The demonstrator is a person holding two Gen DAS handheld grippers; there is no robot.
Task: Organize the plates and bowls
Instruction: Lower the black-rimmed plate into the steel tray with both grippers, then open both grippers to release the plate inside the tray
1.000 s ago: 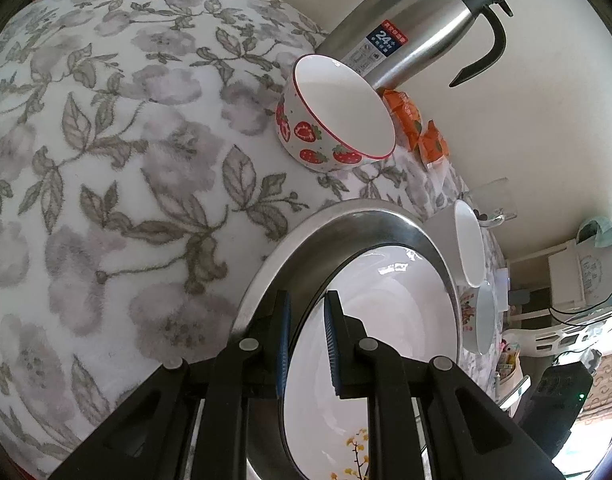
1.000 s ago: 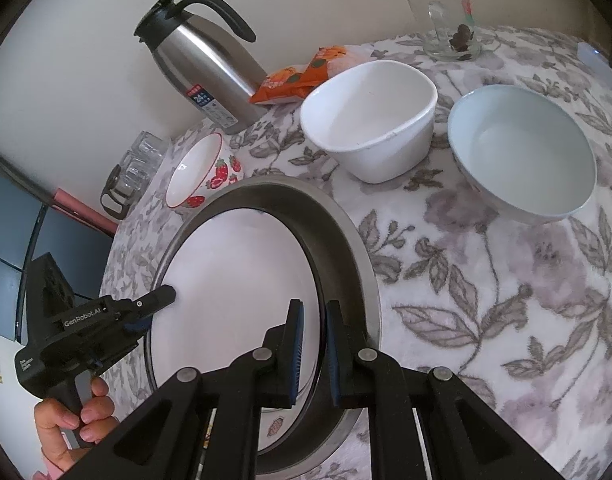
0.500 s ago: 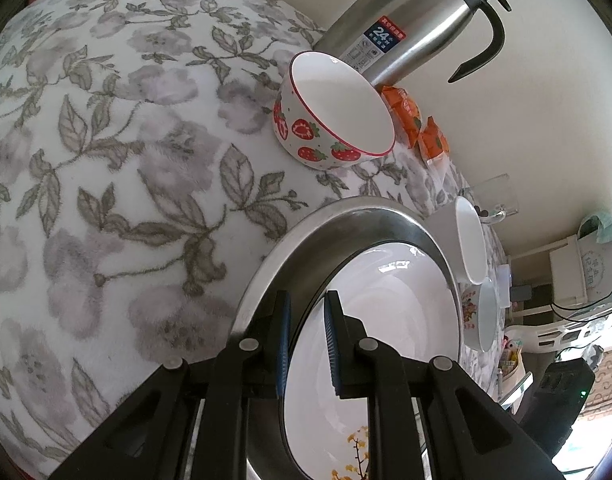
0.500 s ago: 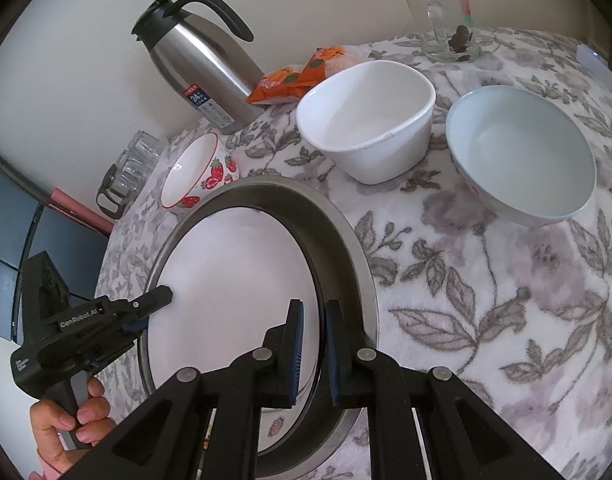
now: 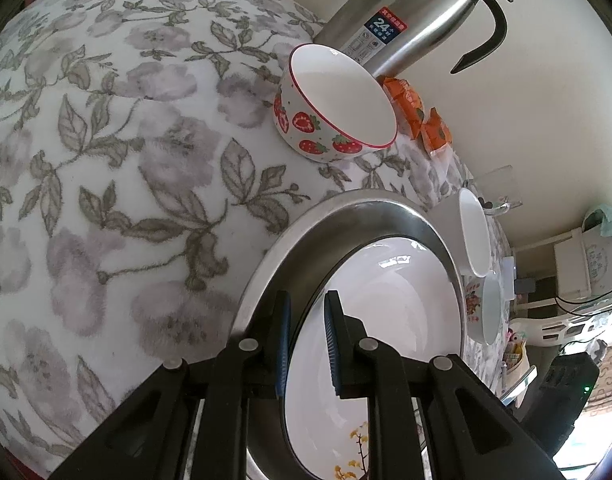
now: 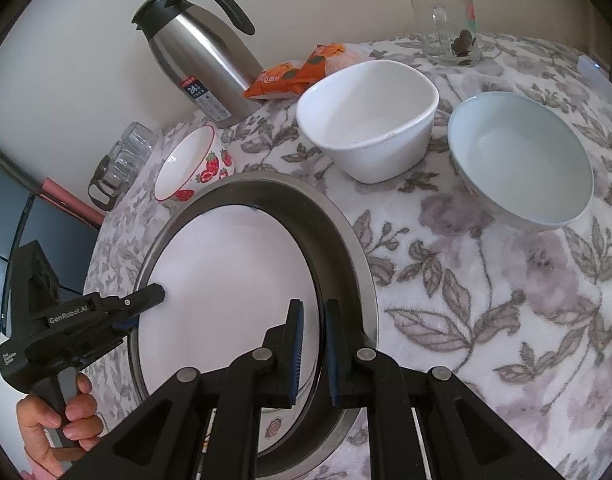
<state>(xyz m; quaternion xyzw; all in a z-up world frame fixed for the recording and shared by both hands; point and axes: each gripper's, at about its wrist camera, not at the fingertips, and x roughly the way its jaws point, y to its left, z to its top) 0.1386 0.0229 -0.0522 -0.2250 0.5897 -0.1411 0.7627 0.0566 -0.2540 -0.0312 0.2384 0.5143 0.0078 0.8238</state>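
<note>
A white plate [image 5: 385,320] [image 6: 234,280] with a small yellow flower print lies inside a round steel dish [image 5: 345,208] [image 6: 345,232] on the floral tablecloth. My left gripper [image 5: 307,340] is shut on the plate's near rim, which runs between its blue pads. My right gripper [image 6: 313,344] is shut on the opposite rim. In the right wrist view a hand holds the left gripper [image 6: 146,300] at the plate's left edge. A strawberry bowl [image 5: 333,96] [image 6: 190,168], a white squarish bowl [image 6: 365,120] and a pale blue bowl [image 6: 521,160] stand apart behind the dish.
A steel thermos jug [image 6: 202,60] stands against the wall with orange snack packets [image 6: 290,72] beside it. A glass mug [image 6: 445,20] is at the far right and small glasses [image 6: 122,156] sit at the table's left edge.
</note>
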